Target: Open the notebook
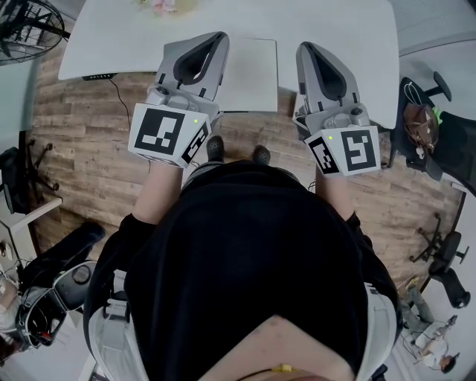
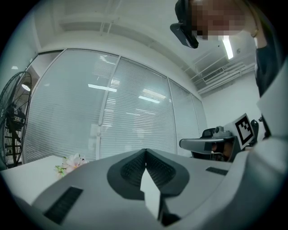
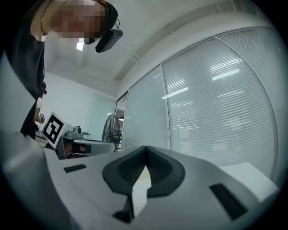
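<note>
Black-clad shoulders of the person [image 1: 245, 245] fill the bottom of the head view. Everything relevant sits above that.

Left to right:
- fan [image 1: 26, 26] on the floor at far left, irrelevant
- left gripper [image 1: 216, 37]: jaw tips meet in its own view, nothing between them, holding nothing. Held about level over the near edge of the white table [image 1: 335, 22], just left of the notebook
- notebook [image 1: 253, 71]: flat on the table at the near edge, between the two grippers. Cover looks down, so closed. Neither gripper seems to touch it
- right gripper [image 1: 309, 46]: same story, jaws closed tip to tip and empty, just right of the notebook
- office chair [image 1: 431, 126] off the table's right end

Flowers [image 1: 165, 6] at the far table edge, clear of the work.

Progress: my read is zero. No cover lifted, no edge pinched. Still left: get a jaw on or under the cover edge, swing it over, probably pin the book with the other gripper.
</note>
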